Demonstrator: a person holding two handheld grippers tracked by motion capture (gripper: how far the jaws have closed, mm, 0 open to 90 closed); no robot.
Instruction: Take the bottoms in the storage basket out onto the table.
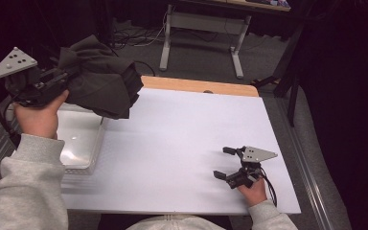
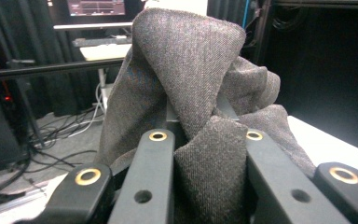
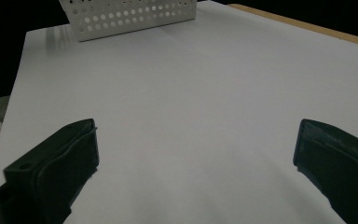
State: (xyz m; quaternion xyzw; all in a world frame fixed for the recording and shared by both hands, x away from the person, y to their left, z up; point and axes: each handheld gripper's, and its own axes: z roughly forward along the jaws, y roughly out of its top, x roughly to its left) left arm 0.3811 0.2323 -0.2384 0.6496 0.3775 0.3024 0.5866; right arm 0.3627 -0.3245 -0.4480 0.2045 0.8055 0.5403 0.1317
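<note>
A bunched dark grey cloth (image 1: pixel 103 84) hangs in the air at the table's far left, and my left gripper (image 1: pixel 72 79) is shut on it. In the left gripper view the cloth (image 2: pixel 191 70) rises in a peak between the two black jaws of the left gripper (image 2: pixel 205 140) and drapes over them. The cloth hangs partly over a white basket (image 1: pixel 96 143) that stands on the table's left side. My right gripper (image 1: pixel 223 163) rests low on the white table (image 1: pixel 182 124) at the near right. It is open, and in its own view the right gripper (image 3: pixel 196 149) has only bare table between its jaws.
The perforated white basket (image 3: pixel 130 16) stands at the far end of the right gripper view. A wooden strip (image 1: pixel 196 85) runs along the table's far edge. Desk legs and cables (image 1: pixel 139 38) lie on the floor beyond it. Dark curtains close in the right side.
</note>
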